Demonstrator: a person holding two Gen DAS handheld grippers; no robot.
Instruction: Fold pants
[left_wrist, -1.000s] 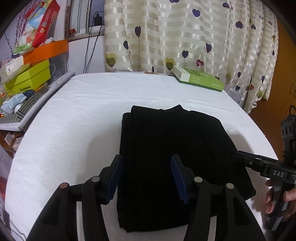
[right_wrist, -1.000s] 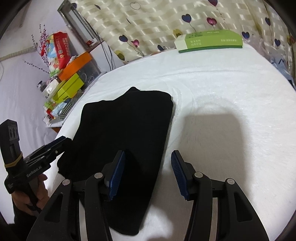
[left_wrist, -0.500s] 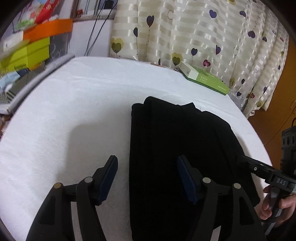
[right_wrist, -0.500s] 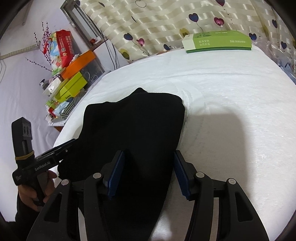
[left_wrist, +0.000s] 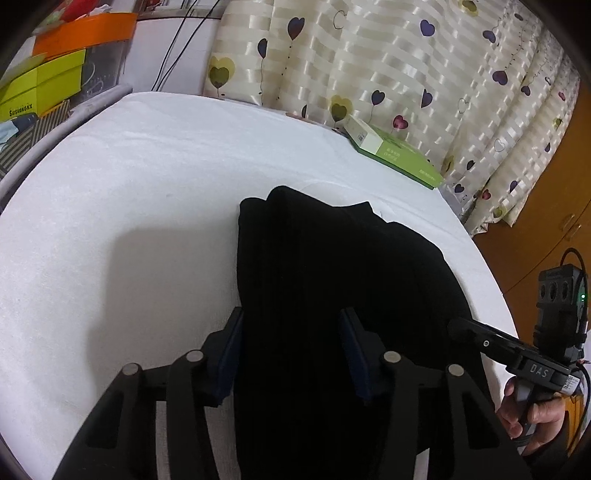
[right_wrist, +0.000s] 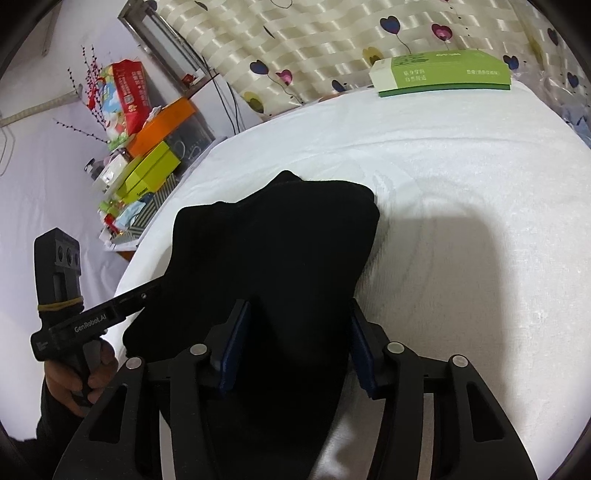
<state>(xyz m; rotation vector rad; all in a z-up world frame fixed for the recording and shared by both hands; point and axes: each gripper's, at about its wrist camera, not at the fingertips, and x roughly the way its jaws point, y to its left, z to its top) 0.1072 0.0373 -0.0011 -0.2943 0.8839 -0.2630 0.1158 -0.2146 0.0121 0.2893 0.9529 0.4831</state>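
Pants (left_wrist: 332, 295) — one black pair — between two grippers' spread jaws.

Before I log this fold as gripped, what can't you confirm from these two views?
- Near hem of the black pants: cut off by the bottom edge and hidden behind the left gripper in the left wrist view.
- Right gripper: whether its open jaws touch cloth; black on black.
- Fold layers: unreadable in both views.

Both tongs (left_wrist: 290, 354) (right_wrist: 297, 347) have moved forward over the pants (left_wrist: 332, 280).
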